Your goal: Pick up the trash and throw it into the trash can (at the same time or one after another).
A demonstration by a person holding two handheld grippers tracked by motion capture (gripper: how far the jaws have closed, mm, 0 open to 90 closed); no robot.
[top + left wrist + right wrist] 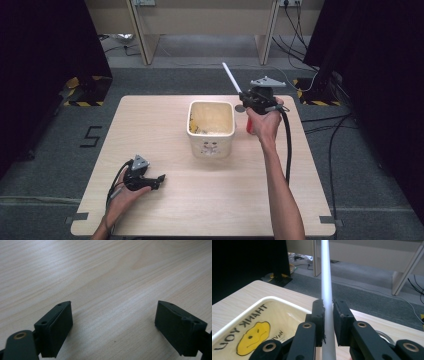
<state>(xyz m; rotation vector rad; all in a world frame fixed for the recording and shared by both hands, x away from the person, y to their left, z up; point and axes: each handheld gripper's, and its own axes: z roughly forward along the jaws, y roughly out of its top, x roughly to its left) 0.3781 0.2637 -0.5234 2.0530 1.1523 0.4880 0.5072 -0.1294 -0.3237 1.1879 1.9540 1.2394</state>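
Straw [327, 290] pinched in right gripper [328, 322], smiley print inside tub [247, 322]

White slim rod [231, 77] is held raised off the table, tilted up and away, just beside the bin's far right corner. Cream square bin [210, 129] is set upright mid-table, smiley print inside.

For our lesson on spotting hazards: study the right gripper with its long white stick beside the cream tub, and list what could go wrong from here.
1. The right gripper pinches the long white stick near one end, so it may pivot or slip.
2. The stick angles away from the cream square plastic tub; swinging it over could knock the rim.
3. A red object behind the hand could get bumped.
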